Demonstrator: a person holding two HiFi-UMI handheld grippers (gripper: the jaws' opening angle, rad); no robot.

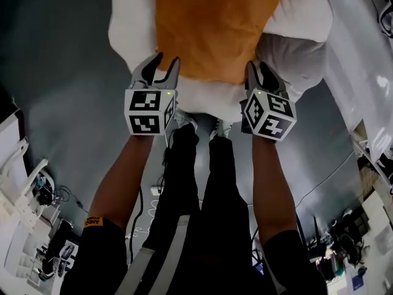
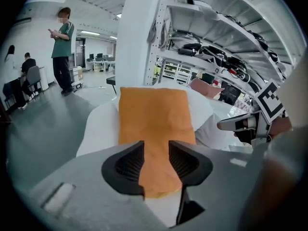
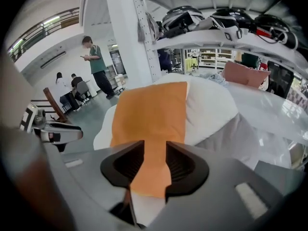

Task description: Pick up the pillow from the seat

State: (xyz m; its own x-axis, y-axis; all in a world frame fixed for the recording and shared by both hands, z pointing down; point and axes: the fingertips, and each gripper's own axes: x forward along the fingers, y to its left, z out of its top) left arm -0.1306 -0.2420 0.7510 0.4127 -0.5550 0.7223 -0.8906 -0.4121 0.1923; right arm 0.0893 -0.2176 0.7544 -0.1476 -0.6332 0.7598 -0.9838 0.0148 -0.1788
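- So, step in hand looks like the approach for a two-claw pinch on the near edge of the orange rectangular fabric pillow, which lies flat on the white padded seat.
- Left claw: jaws partly apart, nothing held. In the left gripper view the pillow's near edge shows through the gap, but the pads are not pressing on it.
- Right claw: same state, jaws partly apart and empty, with orange fabric visible between them in the right gripper view.
- To do it well:
  - Push both claws forward so the hem sits deep between the ribbed pads, not at the tips.
  - Bite only the orange fabric; the white seat cover sits directly below and could get pinched too.
  - Close both sides together, then lift evenly so the pillow doesn't swing or slip out of one side.
- Position: in the head view the left claw is at the pillow's near-left corner and the right claw at its near-right corner, the pillow stretching away beyond them.
- Can't tell whether either claw tip touches the fabric yet.
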